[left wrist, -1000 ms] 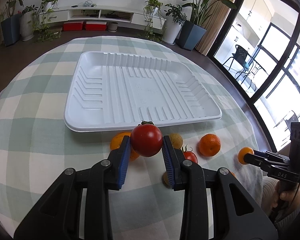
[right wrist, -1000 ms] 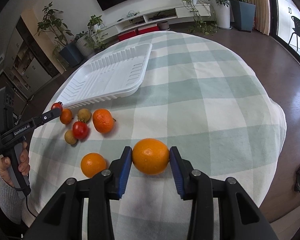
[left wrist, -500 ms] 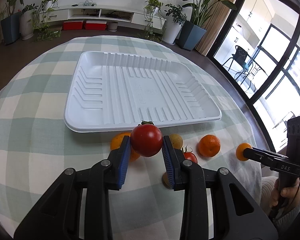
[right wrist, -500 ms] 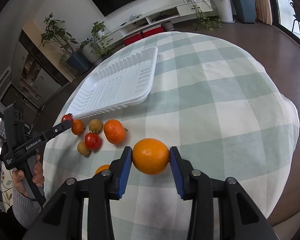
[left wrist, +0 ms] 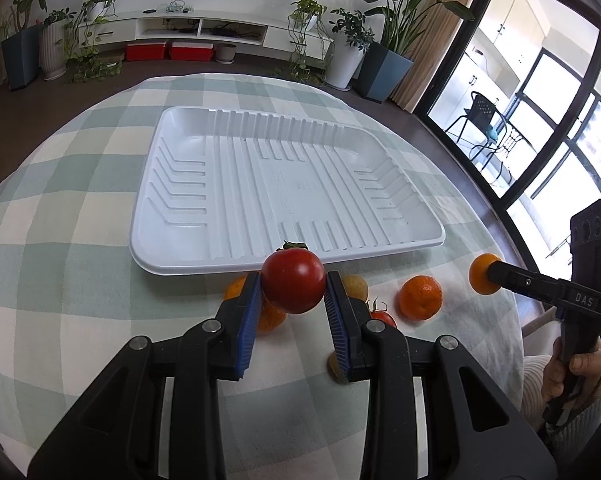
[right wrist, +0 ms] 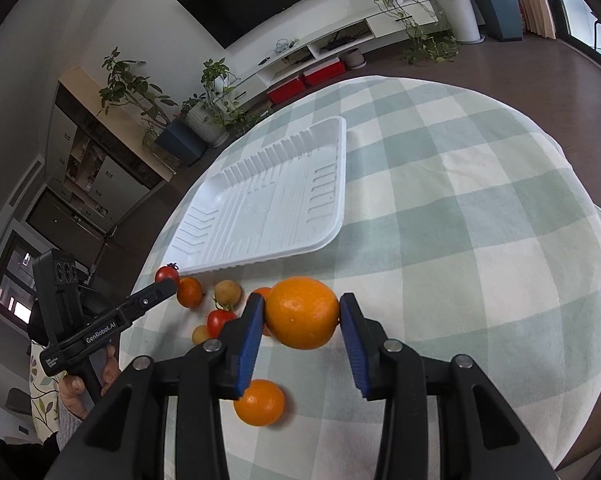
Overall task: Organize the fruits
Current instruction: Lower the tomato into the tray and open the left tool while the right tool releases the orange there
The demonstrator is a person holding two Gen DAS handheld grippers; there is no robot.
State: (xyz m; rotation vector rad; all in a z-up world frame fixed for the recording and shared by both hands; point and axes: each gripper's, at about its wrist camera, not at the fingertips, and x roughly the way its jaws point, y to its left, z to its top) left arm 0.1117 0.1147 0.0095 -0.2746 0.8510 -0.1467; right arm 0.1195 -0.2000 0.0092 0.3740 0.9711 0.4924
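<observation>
Now, from your left wrist view, your left tool point(left wrist: 293, 296) is clamped on a red tomato point(left wrist: 293, 282), its blue pads pressing both sides and the green stem pointing toward the white tray point(left wrist: 188, 216). The tomato is held above the checked counter point(left wrist: 60, 280), just short of the tray's near rim. The tray holds no fruit. Below and behind the tomato lie loose fruits on the cloth: an orange one point(left wrist: 270, 314) partly hidden by the left pad, a yellowish one point(left wrist: 356, 286), a small tomato point(left wrist: 382, 316), and a mandarin point(left wrist: 420, 297) to the right. Farther right, your right tool point(left wrist: 485, 278) grips an orange point(left wrist: 478, 280), with your hand point(left wrist: 568, 372) on its handle.

From your right wrist view, the right tool point(right wrist: 302, 320) is closed on that orange point(right wrist: 301, 312), raised off the counter point(right wrist: 480, 240). Another orange point(right wrist: 259, 402) rests on the cloth beneath the left pad. The tray point(right wrist: 336, 184) lies ahead to the left, well apart from the held orange. Near its front edge sit a small orange fruit point(right wrist: 189, 292), a yellowish fruit point(right wrist: 227, 292), a small tomato point(right wrist: 219, 320) and a pale round one point(right wrist: 201, 334). Your left tool point(right wrist: 168, 280) shows at the left with its tomato point(right wrist: 165, 274) at the tip.
</observation>
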